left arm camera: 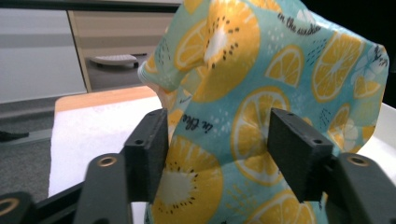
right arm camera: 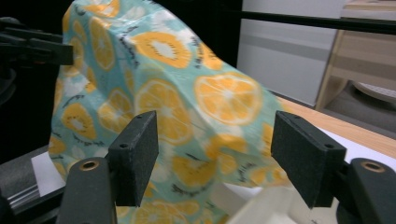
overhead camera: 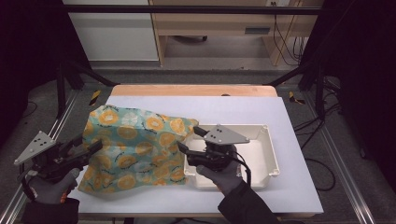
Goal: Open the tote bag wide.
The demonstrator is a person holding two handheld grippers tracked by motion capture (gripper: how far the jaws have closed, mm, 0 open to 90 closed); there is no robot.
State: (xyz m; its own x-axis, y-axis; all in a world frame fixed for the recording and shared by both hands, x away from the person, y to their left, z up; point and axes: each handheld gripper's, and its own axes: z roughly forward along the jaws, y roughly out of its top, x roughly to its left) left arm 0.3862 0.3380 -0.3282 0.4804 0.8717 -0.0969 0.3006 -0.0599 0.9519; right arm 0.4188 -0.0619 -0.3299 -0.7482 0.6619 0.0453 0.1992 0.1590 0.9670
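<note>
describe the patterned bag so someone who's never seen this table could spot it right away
On the white mat covering the table, look left of the white tray. The bag stands crumpled there, between the two grippers. It is the one teal thing, printed all over with orange citrus slices.

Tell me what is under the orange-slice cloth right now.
The cloth stands humped up over something whose shape is hidden. Its right edge drapes over the left rim of the white tray, and the rest lies on the white mat. What props it up is covered.
</note>
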